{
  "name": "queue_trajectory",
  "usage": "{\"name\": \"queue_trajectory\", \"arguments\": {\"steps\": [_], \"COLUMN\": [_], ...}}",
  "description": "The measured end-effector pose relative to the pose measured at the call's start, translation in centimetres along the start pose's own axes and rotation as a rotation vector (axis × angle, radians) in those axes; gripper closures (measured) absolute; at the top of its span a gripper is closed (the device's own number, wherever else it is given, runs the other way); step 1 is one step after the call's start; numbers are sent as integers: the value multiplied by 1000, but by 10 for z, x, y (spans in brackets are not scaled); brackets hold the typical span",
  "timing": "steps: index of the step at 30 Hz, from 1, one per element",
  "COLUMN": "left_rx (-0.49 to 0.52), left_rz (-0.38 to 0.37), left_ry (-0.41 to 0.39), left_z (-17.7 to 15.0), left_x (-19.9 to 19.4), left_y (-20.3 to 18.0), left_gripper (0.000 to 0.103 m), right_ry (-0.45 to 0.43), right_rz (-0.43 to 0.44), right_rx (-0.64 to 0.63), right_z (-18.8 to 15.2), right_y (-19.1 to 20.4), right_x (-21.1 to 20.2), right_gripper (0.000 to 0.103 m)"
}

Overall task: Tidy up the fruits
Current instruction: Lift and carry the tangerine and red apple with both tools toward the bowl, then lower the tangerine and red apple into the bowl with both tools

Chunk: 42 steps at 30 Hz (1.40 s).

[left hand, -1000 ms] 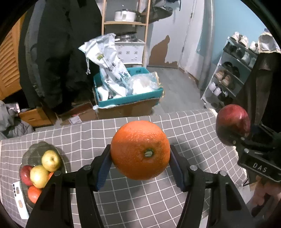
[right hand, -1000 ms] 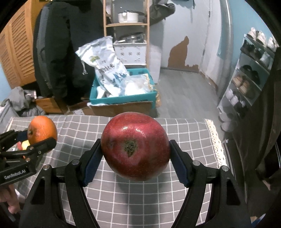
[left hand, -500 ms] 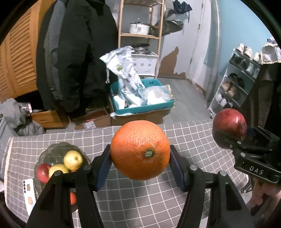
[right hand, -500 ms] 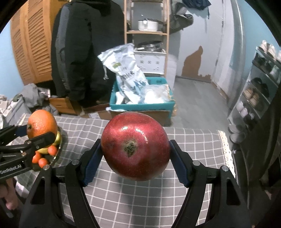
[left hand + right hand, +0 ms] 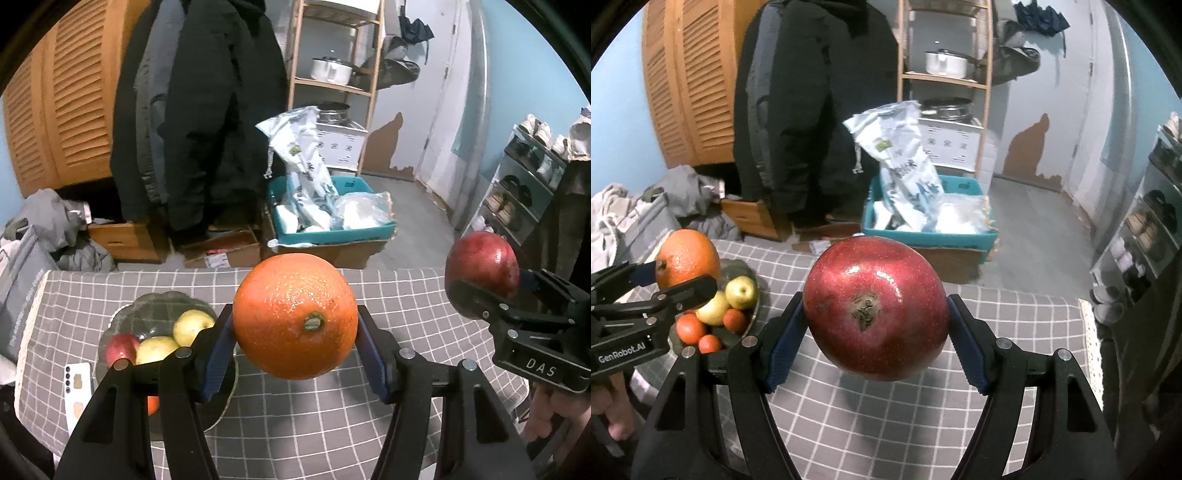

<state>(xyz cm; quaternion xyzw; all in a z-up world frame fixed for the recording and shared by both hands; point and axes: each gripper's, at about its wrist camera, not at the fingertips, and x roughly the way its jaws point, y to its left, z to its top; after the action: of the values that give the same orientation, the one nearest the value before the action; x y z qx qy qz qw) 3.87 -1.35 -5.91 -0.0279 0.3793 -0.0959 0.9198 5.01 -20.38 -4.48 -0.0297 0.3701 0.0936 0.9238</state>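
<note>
My left gripper (image 5: pixel 295 347) is shut on a large orange (image 5: pixel 295 317) and holds it above the checked cloth, just right of a grey glass fruit plate (image 5: pixel 155 306). The plate holds two yellow apples (image 5: pixel 192 326), a red apple (image 5: pixel 120 347) and small orange fruits (image 5: pixel 690 328). My right gripper (image 5: pixel 875 332) is shut on a dark red pomegranate (image 5: pixel 875 310), held above the cloth's right part. Each gripper shows in the other's view: the right one with the pomegranate (image 5: pixel 480 277), the left one with the orange (image 5: pixel 687 258).
A grey checked tablecloth (image 5: pixel 295 424) covers the table. A white phone (image 5: pixel 77 387) lies left of the plate. Beyond the far edge stand a teal box with bags (image 5: pixel 328 218), a dark coat, a wooden shelf and a shoe rack (image 5: pixel 524 184).
Both grippers have tilted and drawn back over the second, so the fruit plate has shifted from the far left toward the left gripper. Both fruits stay gripped.
</note>
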Motion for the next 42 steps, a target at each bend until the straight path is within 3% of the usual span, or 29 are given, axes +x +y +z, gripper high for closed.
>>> {"name": "queue_trajectory", "arguments": {"steps": [19, 42], "left_rx": [-117, -283], "left_rz": [109, 196], "left_ry": [-9, 128], "left_z": [-12, -59], "left_x": [-15, 23], "left_y": [77, 175], "left_gripper": [40, 40], "right_ry": [18, 218], "right_rz": [118, 251], "right_rx": [-89, -186], "right_z": [22, -9], "right_y": [78, 174], "right_x": [31, 129], "right_gripper": [29, 29]}}
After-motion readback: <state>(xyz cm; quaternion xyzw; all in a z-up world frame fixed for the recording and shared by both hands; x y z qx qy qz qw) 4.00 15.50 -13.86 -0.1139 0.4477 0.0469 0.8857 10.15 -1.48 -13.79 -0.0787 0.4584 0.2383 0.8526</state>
